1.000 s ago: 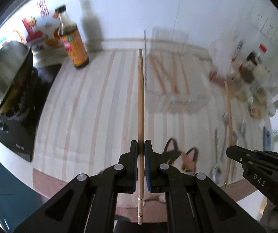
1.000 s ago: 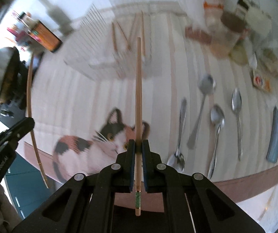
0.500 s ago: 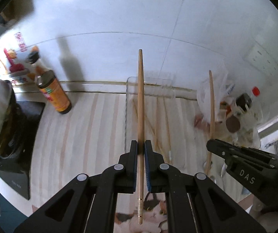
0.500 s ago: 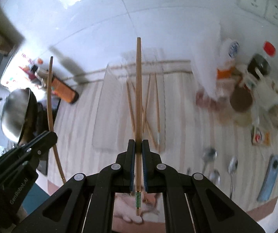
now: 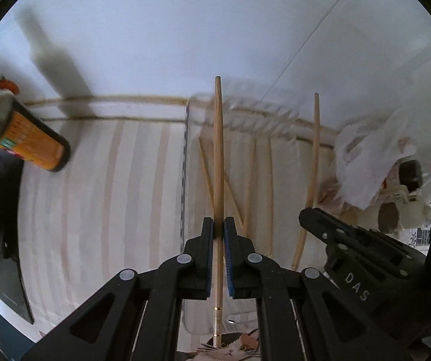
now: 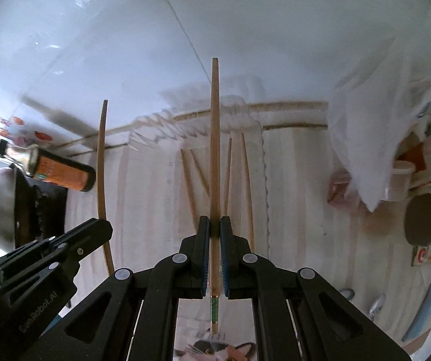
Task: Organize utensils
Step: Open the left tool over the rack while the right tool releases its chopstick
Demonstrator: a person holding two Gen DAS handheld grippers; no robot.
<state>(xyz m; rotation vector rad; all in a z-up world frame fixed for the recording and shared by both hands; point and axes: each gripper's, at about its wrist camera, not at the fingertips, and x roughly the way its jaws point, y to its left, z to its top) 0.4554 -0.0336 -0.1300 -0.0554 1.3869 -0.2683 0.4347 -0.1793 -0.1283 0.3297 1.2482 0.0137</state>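
Cool, even daylight fills the room, brightest on the white wall (image 6: 275,30), where a glossy patch of glare sits high on the left. A bottle (image 5: 32,144) throws a long soft grey shadow up the wall behind it. The clear tray (image 5: 245,114) and the white plastic bag (image 6: 375,138) smear with motion blur, while both black claws stay sharp. Straight lines bow toward the edges, and dark vignetting rings each fisheye view.

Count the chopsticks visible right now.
6: one chopstick in the left hand-held gripper, one in the right hand-held gripper, four lying in the clear tray; held ones may hide others.
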